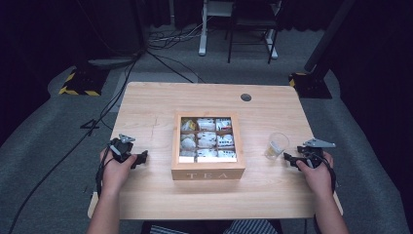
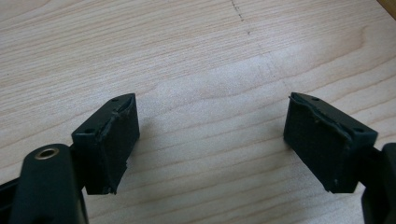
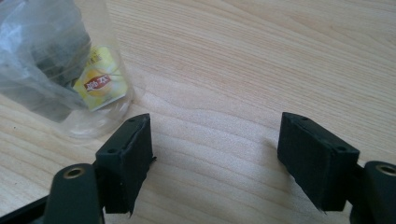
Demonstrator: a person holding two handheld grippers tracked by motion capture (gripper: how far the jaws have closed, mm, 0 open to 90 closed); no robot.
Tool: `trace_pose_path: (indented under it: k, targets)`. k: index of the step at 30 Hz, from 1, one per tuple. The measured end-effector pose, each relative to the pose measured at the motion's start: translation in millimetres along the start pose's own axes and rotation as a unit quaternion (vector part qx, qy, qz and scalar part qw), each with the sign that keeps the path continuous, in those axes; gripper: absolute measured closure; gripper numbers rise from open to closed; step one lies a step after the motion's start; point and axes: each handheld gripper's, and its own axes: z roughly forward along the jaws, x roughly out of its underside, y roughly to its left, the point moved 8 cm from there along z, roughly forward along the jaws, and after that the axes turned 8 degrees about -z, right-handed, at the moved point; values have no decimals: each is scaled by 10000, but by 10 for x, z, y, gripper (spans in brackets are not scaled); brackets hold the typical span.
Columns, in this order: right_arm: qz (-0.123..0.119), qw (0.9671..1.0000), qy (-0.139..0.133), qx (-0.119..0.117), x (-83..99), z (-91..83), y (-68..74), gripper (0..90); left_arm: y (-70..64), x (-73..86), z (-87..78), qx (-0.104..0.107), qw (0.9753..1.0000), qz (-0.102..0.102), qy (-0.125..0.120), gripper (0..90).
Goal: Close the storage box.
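Bench: light wood, carried everything; cable hole near far right corner.
Tea box: sat mid-bench, slightly toward near edge; lid absent or open, nine compartments, most holding bagged tea; "TEA" lettered on near wall.
Glass cup: stood upright right of box, well apart from it, nearer right edge; held a tea bag with yellow tag.
Left gripper: rested low by near left part of bench, jaws spread wide, nothing between; bare wood only under pads.
Right gripper: lay just beside cup on its near right side, jaws spread, empty; left pad close to cup base, contact not resolvable.
Task thing: none stated; cup with bag taken as likeliest.
Risk 1: cup judged light and thin-walled; sideways nudge from the near jaw could tip or skate it toward box.
Risk 2: hard pinch might buckle the wall, if plastic.
Risk 3: trailing cable could snag bench edge and jerk the approach.
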Motion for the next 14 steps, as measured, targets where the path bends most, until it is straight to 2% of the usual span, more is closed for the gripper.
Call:
trace_pose_path:
  k: [3,5,14]
  targets:
    - [-2,10000,4,7,0,0,0,268,17,-24,59,145,9997,91,-164,112]
    - [-6,10000,5,11,0,0,0,267,19,-27,71,125,9998,64,-114,74]
    - [-13,10000,11,14,1,0,1,264,20,-27,71,125,9998,67,-113,72]
